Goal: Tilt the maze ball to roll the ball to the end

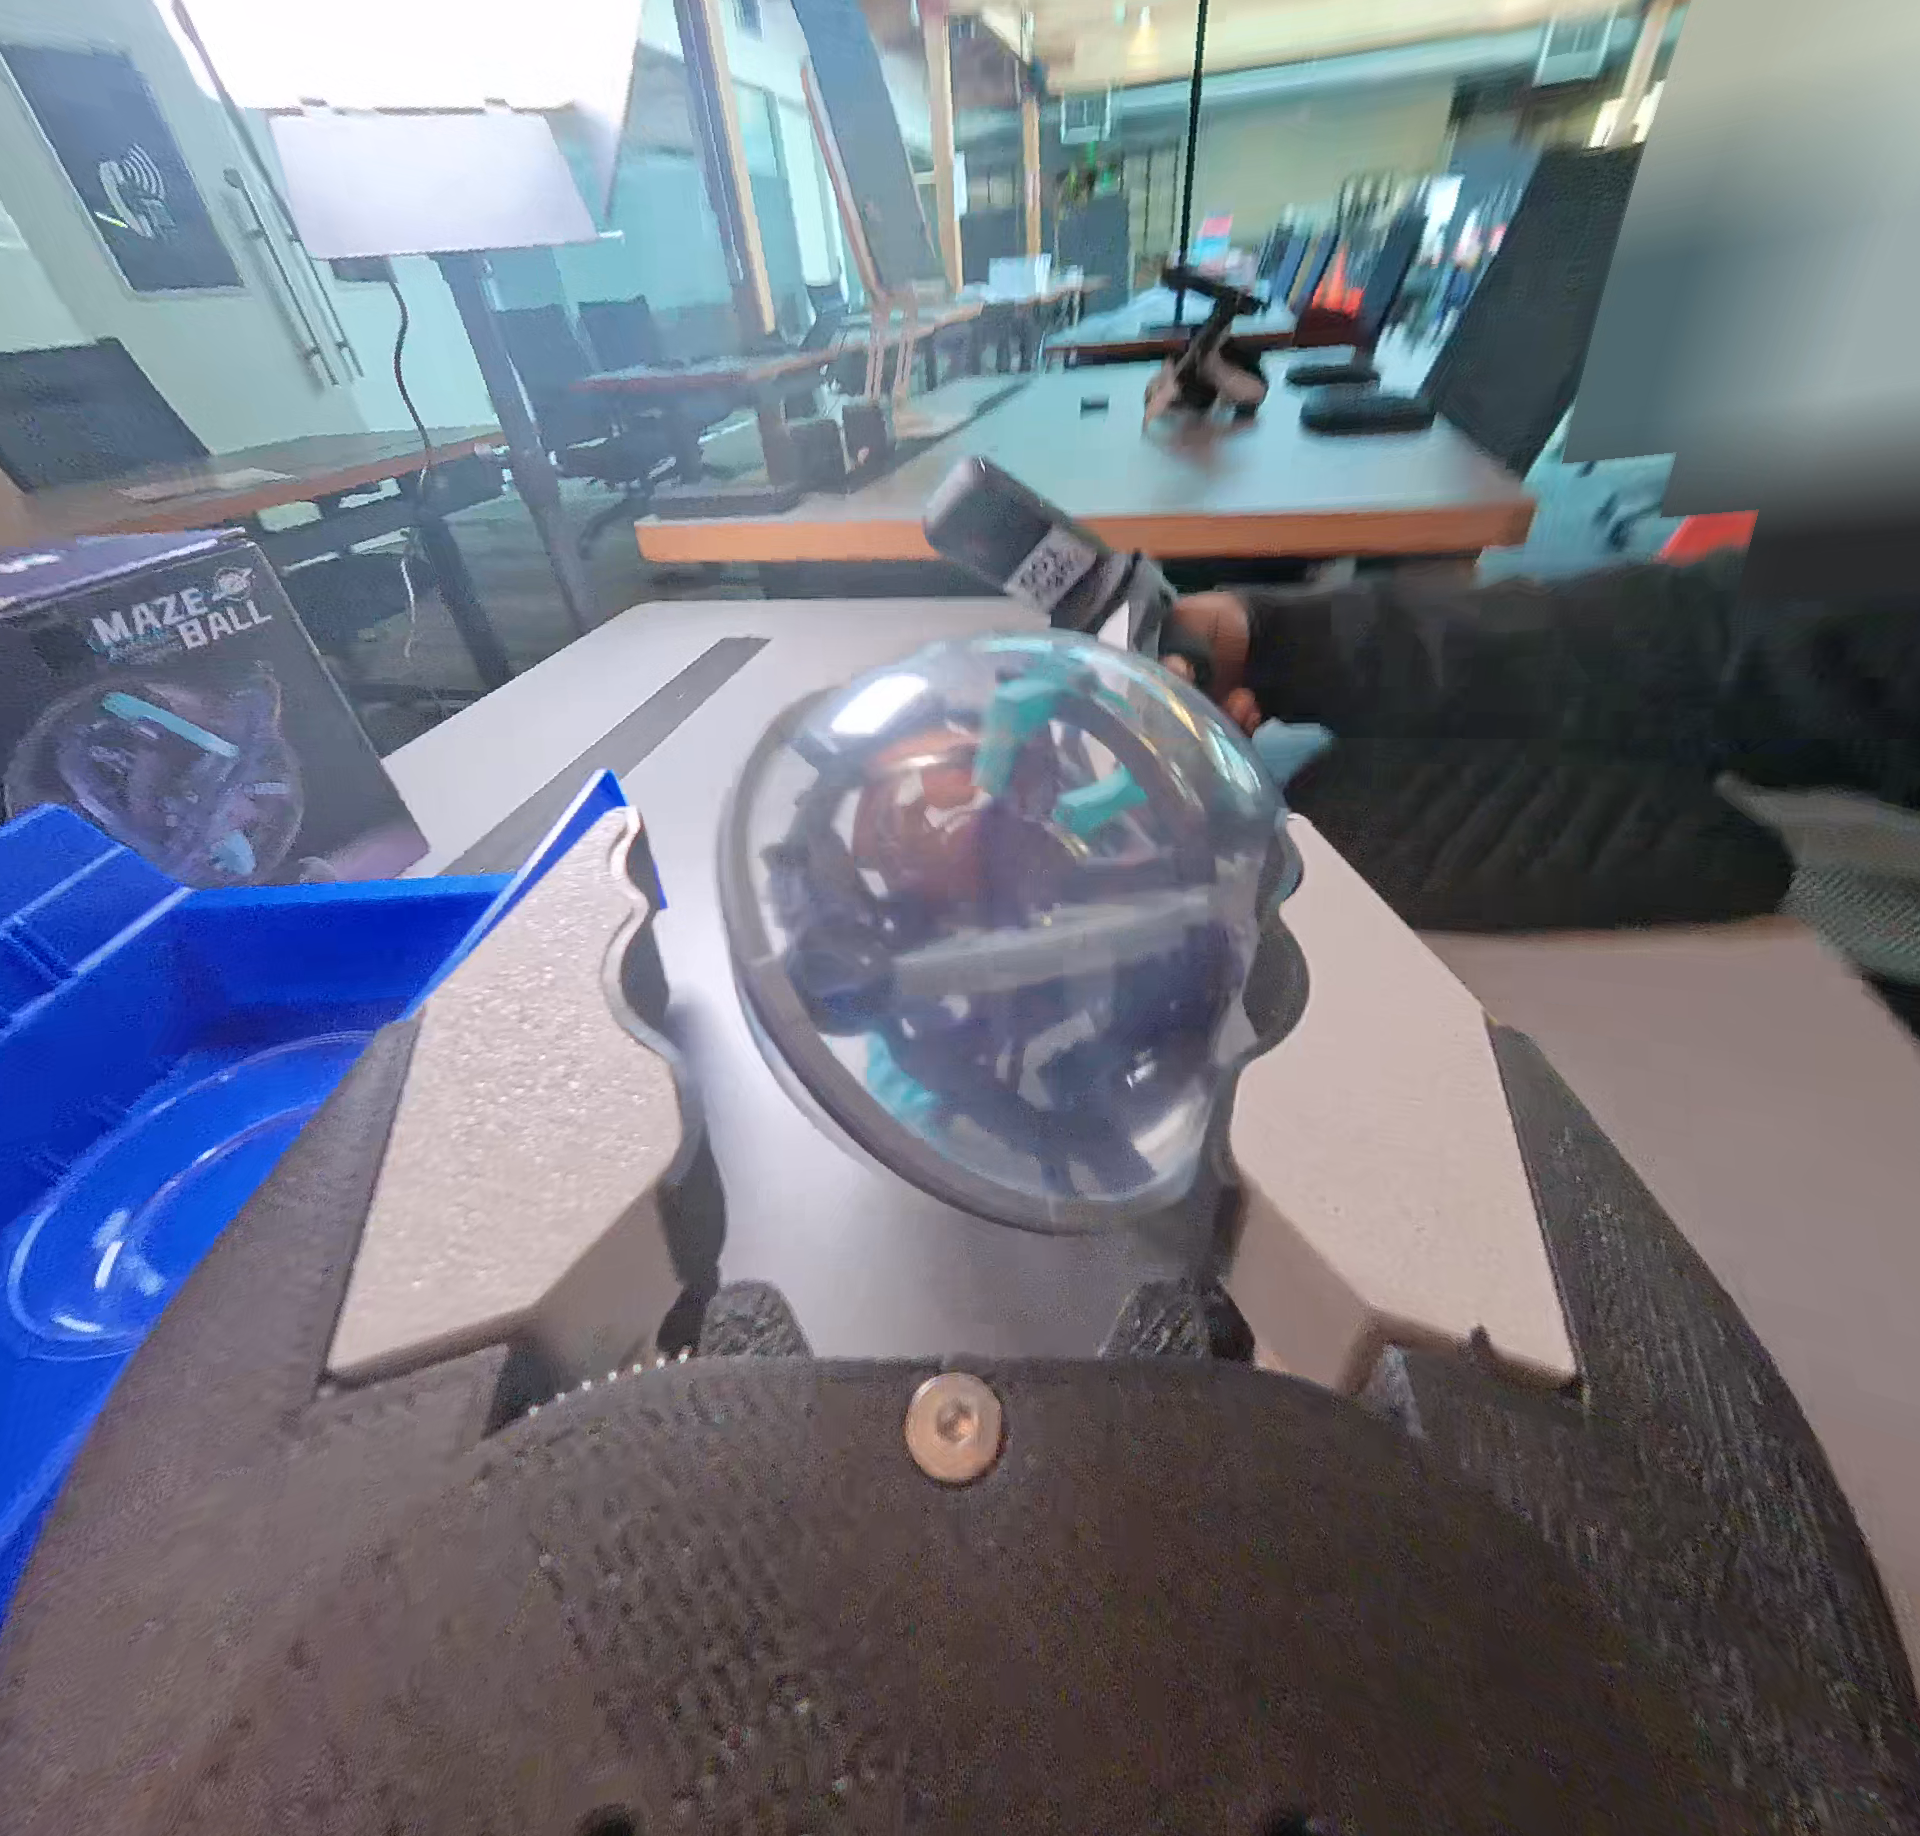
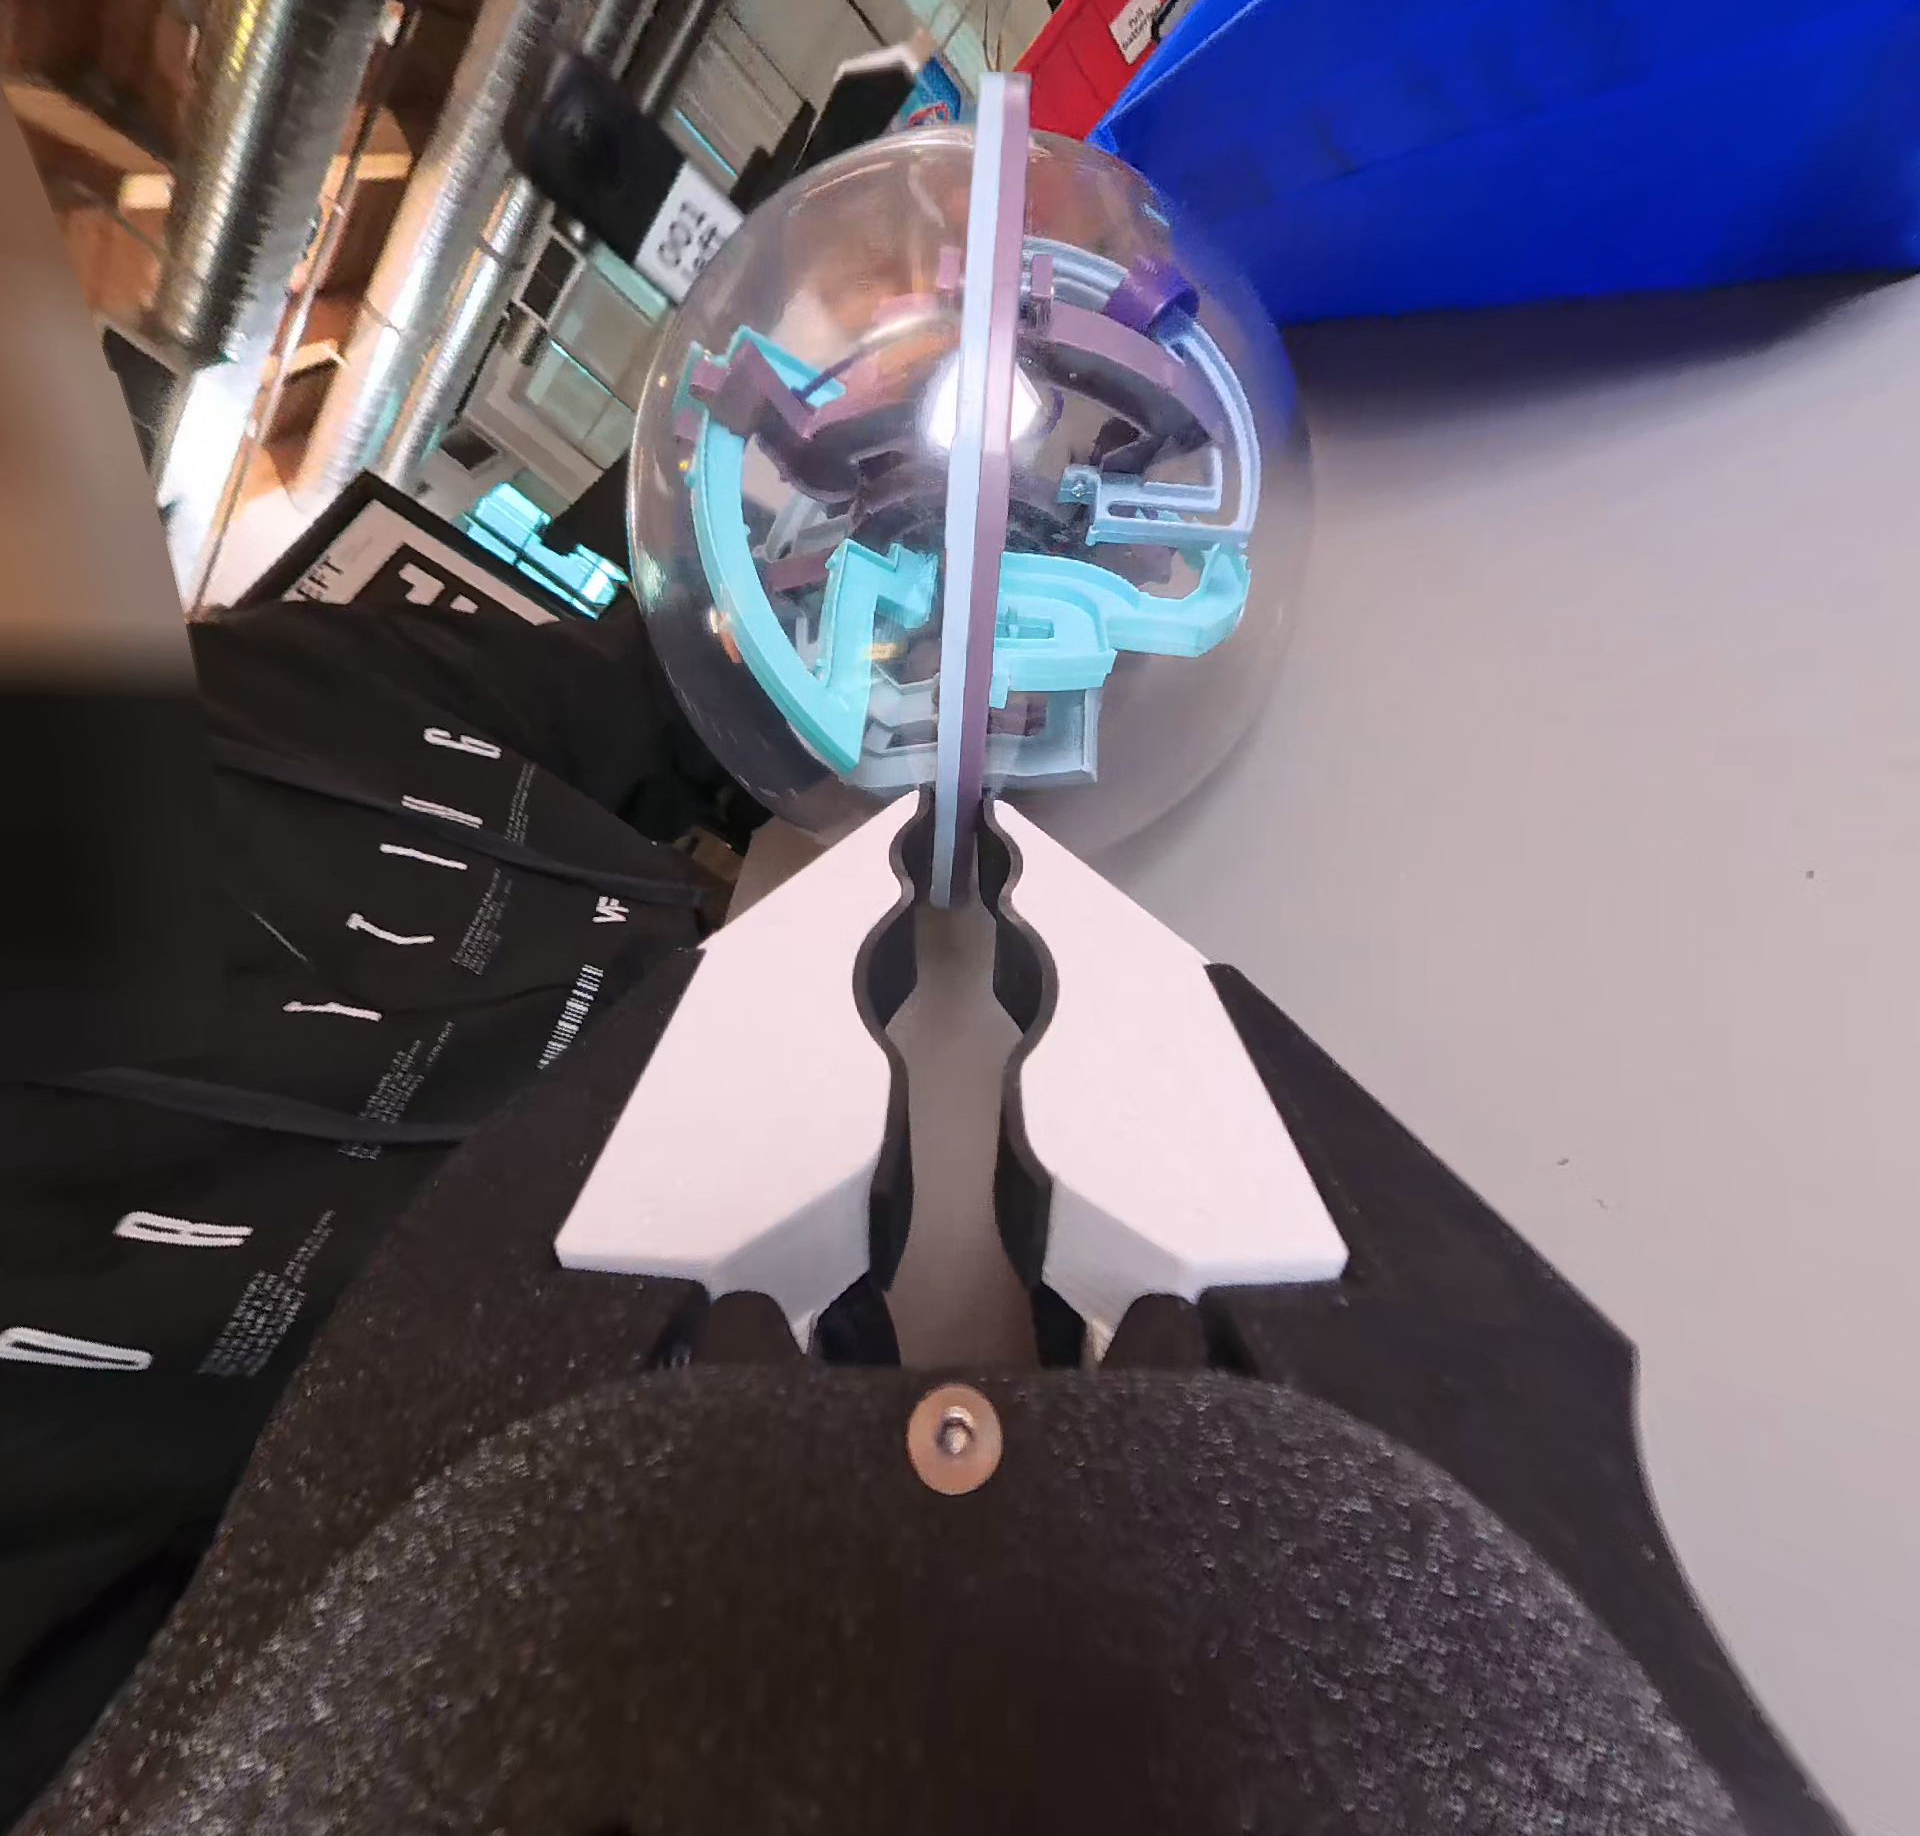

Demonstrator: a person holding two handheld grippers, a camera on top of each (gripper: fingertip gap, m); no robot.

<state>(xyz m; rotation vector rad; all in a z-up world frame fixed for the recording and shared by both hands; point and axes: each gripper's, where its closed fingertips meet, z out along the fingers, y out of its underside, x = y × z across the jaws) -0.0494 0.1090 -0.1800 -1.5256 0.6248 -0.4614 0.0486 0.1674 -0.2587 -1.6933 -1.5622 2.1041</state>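
The maze ball [image 2: 961, 477], a clear sphere with teal and purple tracks inside and a flat ring around its middle, is lifted over the grey table [image 2: 1558, 851]. The right tool [image 2: 958, 851] is clenched on that ring: its two white fingertips [image 2: 831, 913] press the thin ring edge from either side, with the sphere just beyond them.

The left tool [image 1: 961, 955] is released, jaws spread wide. The maze ball [image 1: 1003, 929] sits between its fingers; a clear gap shows between the sphere and the finger nearer the bin [image 1: 540, 1007], while the other finger lies right at the sphere's edge, and contact there cannot be told.

A blue bin [image 1: 208, 945] stands just beside the maze ball, with a clear dish [image 1: 156, 1194] in it. A dark printed box [image 1: 177, 706] stands behind the bin. Beyond the maze ball, a person's hand [image 1: 1216, 643] in a dark sleeve holds the right tool.
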